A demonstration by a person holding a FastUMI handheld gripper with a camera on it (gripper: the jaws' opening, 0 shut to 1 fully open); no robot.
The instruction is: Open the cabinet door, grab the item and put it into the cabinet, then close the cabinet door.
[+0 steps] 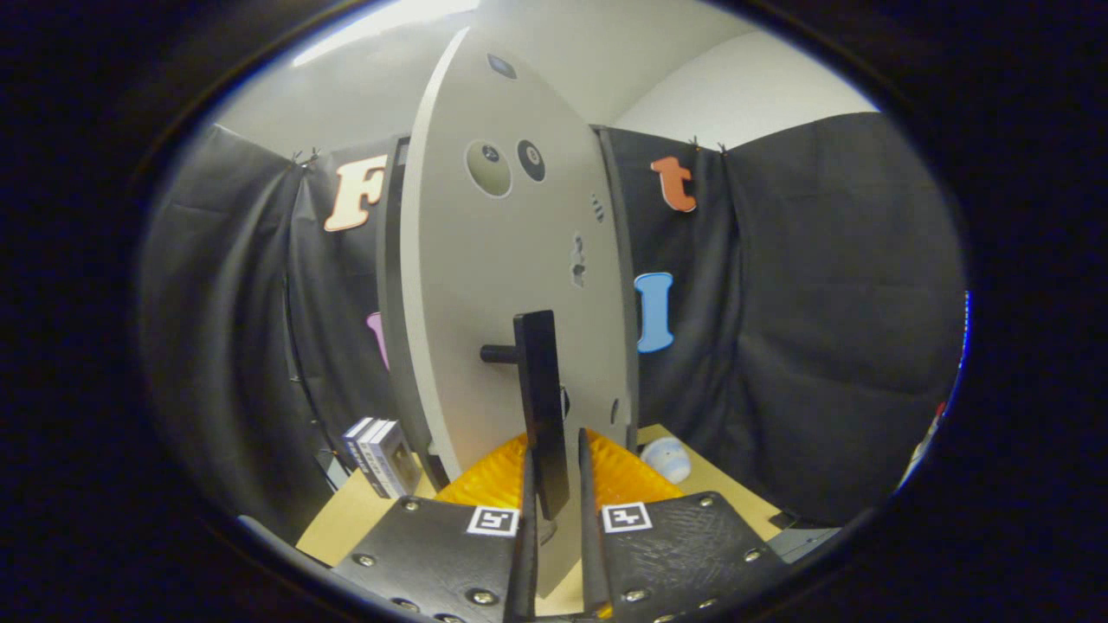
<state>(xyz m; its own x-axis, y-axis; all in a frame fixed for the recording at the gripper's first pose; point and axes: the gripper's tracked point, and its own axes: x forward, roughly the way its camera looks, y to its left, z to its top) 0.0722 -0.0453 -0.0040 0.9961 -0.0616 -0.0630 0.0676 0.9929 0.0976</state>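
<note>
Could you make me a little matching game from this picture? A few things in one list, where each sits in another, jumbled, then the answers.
Things:
1. door handle
2. small boxes
3. pale round item
4. cabinet door

Places:
A. on the table, left of the door
B. between the gripper fingers
C. swung edge-on just ahead of the gripper
D. on the table, right of the door

Pairs: 1-B, 2-A, 3-D, 4-C

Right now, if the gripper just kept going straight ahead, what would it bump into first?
Probably the tall black bar handle standing between the gripper's fingers, which look nearly closed around it. Right behind it is the pale grey cabinet door. Depth is hard to judge.
</note>
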